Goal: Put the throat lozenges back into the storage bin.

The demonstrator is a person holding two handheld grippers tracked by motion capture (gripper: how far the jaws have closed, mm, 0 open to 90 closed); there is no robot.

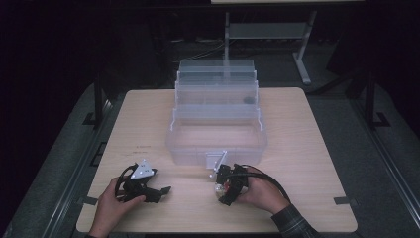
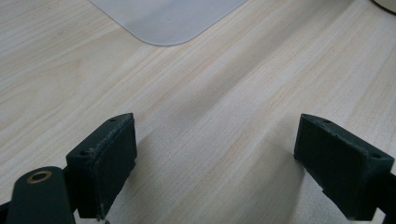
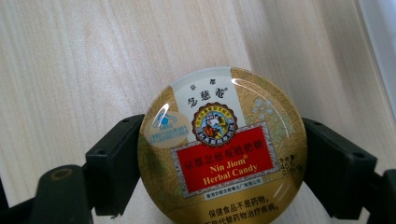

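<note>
Two grippers: right gripper (image 3: 222,163) clamping candy tin (image 3: 222,149); left gripper (image 2: 215,163) wide, empty

The high view looks forward and down from above the person's side, taking in the whole table (image 1: 297,148) and the clear box (image 1: 216,134) at its middle. Each gripper view rides low and close, looking along its own jaws at the wood. The left gripper view shares the box's near corner (image 2: 168,21) with the high view; the right gripper view shares the candy tin (image 3: 222,149)

dim high view with dark surroundings, perhaps underexposed; glare on candy tin (image 3: 222,149).
</note>
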